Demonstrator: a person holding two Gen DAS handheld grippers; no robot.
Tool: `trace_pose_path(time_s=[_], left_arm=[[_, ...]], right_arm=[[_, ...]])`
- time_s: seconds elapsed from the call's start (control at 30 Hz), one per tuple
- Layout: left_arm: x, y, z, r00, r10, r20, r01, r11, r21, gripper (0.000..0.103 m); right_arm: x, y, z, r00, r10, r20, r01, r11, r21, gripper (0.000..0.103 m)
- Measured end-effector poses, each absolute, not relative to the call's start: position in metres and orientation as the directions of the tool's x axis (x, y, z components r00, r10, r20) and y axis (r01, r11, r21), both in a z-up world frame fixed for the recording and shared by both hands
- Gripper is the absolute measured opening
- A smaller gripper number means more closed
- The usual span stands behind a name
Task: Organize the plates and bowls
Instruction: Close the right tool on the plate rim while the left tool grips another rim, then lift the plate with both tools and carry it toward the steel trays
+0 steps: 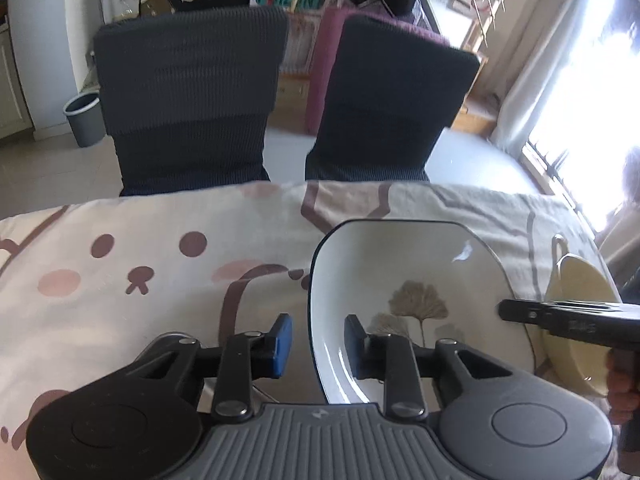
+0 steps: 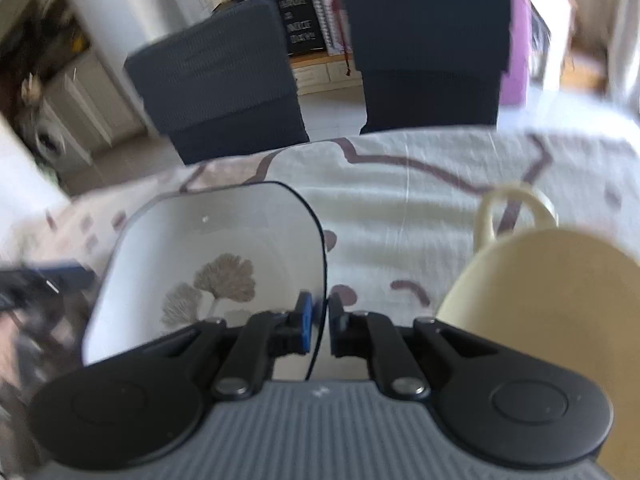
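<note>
White with a dark rim and a leaf print, the square plate (image 2: 224, 256) sits on the bench (image 1: 120, 264) near its far edge, where we see the cartoon-patterned cloth. Our right tool (image 2: 319, 322) is clamped on the plate's right rim, one finger inside, one outside. Our left tool (image 1: 318, 344) stands apart, straddling the plate's left rim without touching. A cream cup (image 2: 552, 280) lies just right of the plate.
</note>
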State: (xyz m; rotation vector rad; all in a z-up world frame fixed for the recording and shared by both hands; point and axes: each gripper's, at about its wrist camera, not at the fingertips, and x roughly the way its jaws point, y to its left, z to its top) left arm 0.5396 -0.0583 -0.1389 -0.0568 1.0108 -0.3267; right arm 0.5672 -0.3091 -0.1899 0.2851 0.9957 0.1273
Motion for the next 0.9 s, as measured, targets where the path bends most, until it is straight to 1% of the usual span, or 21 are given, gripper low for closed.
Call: trace_pose_path(time_s=[0.07, 0.13, 0.23, 0.27, 0.3, 0.5, 0.63, 0.7, 0.83, 0.9], left_arm=[[0.546, -0.057, -0.146, 0.462, -0.318, -0.828, 0.244, 0.943, -0.225, 0.029], [0.551, -0.058, -0.152, 0.444, -0.328, -0.834, 0.247, 0.939, -0.238, 0.022], [0.555, -0.061, -0.157, 0.424, -0.314, -0.850, 0.256, 0.941, -0.221, 0.014], [0.555, -0.061, -0.159, 0.417, -0.309, -0.855, 0.258, 0.942, -0.214, 0.014], [0.555, -0.061, -0.160, 0.414, -0.306, -0.857, 0.258, 0.943, -0.211, 0.013], [0.557, -0.061, -0.162, 0.405, -0.315, -0.858, 0.230, 0.944, -0.238, 0.012], [0.559, -0.067, -0.160, 0.390, -0.297, -0.871, 0.250, 0.945, -0.210, 0.012], [0.559, -0.069, -0.159, 0.395, -0.287, -0.873, 0.259, 0.946, -0.194, 0.012], [0.552, -0.064, -0.153, 0.452, -0.270, -0.850, 0.225, 0.957, -0.184, 0.012], [0.548, -0.060, -0.143, 0.484, -0.266, -0.834, 0.213, 0.960, -0.183, 0.012]], right_arm=[[0.566, -0.316, -0.192, 0.532, 0.272, -0.802, 0.045, 0.937, 0.347, 0.011], [0.565, -0.320, -0.193, 0.529, 0.286, -0.799, 0.055, 0.928, 0.369, 0.011], [0.564, -0.316, -0.193, 0.526, 0.273, -0.805, 0.048, 0.936, 0.349, 0.013], [0.562, -0.314, -0.193, 0.521, 0.264, -0.812, 0.045, 0.941, 0.335, 0.014], [0.563, -0.310, -0.193, 0.519, 0.252, -0.817, 0.037, 0.948, 0.316, 0.015], [0.565, -0.297, -0.194, 0.510, 0.200, -0.837, 0.019, 0.970, 0.243, 0.016], [0.566, -0.286, -0.196, 0.517, 0.163, -0.840, -0.029, 0.984, 0.173, 0.017], [0.567, -0.284, -0.197, 0.517, 0.163, -0.840, -0.031, 0.985, 0.171, 0.016], [0.565, -0.289, -0.196, 0.516, 0.199, -0.833, -0.018, 0.975, 0.222, 0.014], [0.560, -0.285, -0.190, 0.534, 0.212, -0.819, -0.054, 0.975, 0.217, 0.013]])
